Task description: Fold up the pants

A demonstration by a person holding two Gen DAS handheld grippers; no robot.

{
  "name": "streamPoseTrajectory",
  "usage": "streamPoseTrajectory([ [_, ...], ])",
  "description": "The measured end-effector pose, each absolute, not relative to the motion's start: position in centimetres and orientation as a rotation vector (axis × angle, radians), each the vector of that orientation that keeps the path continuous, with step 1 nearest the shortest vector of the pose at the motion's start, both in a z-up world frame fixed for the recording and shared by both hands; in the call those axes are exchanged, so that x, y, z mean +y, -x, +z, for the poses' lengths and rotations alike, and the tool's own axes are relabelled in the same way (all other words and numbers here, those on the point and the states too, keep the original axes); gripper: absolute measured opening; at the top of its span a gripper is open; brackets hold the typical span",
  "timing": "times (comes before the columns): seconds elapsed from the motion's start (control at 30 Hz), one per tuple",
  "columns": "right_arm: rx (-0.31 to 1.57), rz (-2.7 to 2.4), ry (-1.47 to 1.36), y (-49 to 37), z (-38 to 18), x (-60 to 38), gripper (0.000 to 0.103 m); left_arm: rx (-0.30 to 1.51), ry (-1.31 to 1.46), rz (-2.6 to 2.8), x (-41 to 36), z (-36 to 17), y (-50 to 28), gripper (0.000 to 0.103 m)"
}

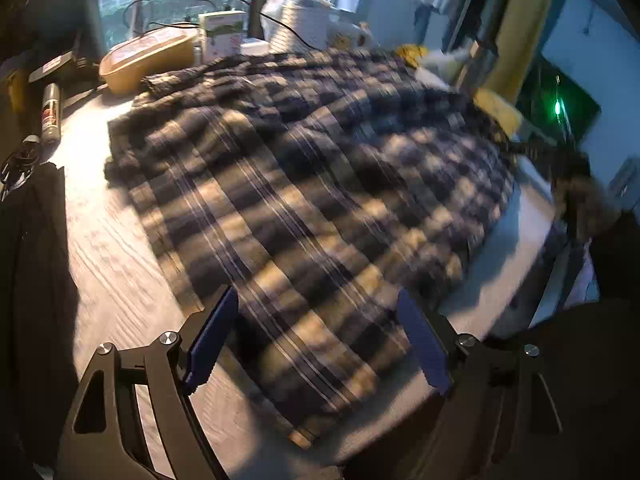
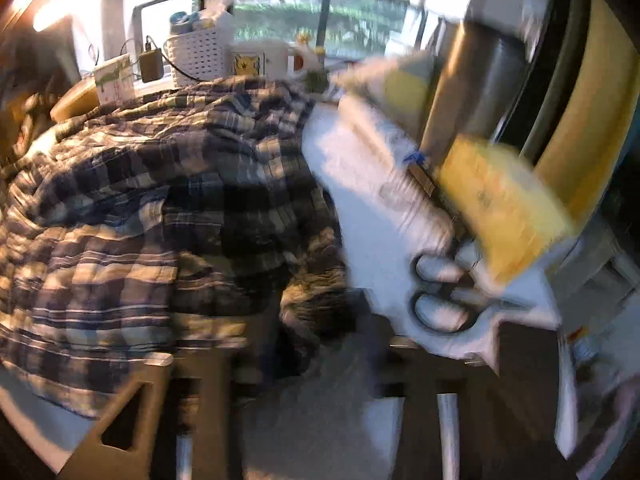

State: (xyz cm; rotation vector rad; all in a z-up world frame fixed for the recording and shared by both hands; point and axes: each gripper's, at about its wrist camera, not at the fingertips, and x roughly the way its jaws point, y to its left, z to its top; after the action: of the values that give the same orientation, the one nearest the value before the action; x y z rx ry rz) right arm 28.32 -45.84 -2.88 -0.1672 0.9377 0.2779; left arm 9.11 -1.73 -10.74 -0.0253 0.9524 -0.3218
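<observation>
Across the table (image 1: 96, 216) the plaid pants (image 1: 320, 184) lie spread and rumpled, with no neat fold showing yet, so most of the folding looks still ahead. Over their near edge the left gripper (image 1: 316, 340) stands spread and empty. Only the right view shows scissors (image 2: 440, 300) at the table's right end; the right gripper (image 2: 312, 384) is blurred, its state unclear.

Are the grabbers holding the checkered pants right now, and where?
The left gripper holds nothing; its jaws stand open over the plaid pants. The right gripper's hold is too blurred to tell.
</observation>
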Motion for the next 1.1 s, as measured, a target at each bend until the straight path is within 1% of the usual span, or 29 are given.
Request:
streamPoseTrajectory([
  [0.1,0.951,0.296,0.14,-27.8,-3.0,-45.9,0.028,0.949,-0.112,-0.274,-3.1,-12.2,-7.9,0.082],
  [0.13,0.945,0.293,0.149,-27.5,-3.0,-45.6,0.027,0.907,-0.157,-0.262,-3.5,-12.4,-7.3,0.083],
  [0.23,0.934,0.286,0.146,-27.2,-3.1,-45.2,0.026,0.867,-0.126,-0.261,-3.1,-12.7,-7.0,0.084],
  [0.3,0.925,0.282,0.137,-26.6,-2.8,-45.1,0.026,0.846,-0.11,-0.248,-2.9,-12.8,-7.1,0.077],
  [0.33,0.917,0.279,0.135,-26.4,-2.6,-44.9,0.026,0.835,-0.107,-0.24,-2.7,-12.7,-7.2,0.054],
  [0.37,0.911,0.278,0.135,-25.9,-2.3,-44.8,0.026,0.827,-0.094,-0.246,-2.5,-12.5,-7.2,0.02],
  [0.4,0.898,0.279,0.132,-25.4,-1.8,-44.6,0.026,0.832,-0.079,-0.237,-2.3,-12.3,-7.4,0.005],
  [0.43,0.882,0.279,0.13,-24.9,-1.2,-44.5,0.026,0.841,-0.061,-0.22,-1.8,-12.3,-7.7,0.001],
  [0.53,0.84,0.28,0.131,-23.4,0.6,-44.5,0.026,0.832,-0.011,-0.189,-0.4,-11.9,-7.7,0.001],
  [0.87,0.759,0.321,0.065,-18.2,5.1,-44.2,0.026,0.699,0.067,-0.064,5.6,-6.9,-7.3,0.001],
  [0.97,0.762,0.347,0.047,-17.1,4.7,-43.0,0.026,0.749,0.095,-0.058,7.4,-7.9,-9.2,0.001],
  [1.1,0.85,0.341,0.022,-17.1,1.1,-42.4,0.026,0.812,0.115,-0.017,8.5,-9.9,-10.4,0.002],
])
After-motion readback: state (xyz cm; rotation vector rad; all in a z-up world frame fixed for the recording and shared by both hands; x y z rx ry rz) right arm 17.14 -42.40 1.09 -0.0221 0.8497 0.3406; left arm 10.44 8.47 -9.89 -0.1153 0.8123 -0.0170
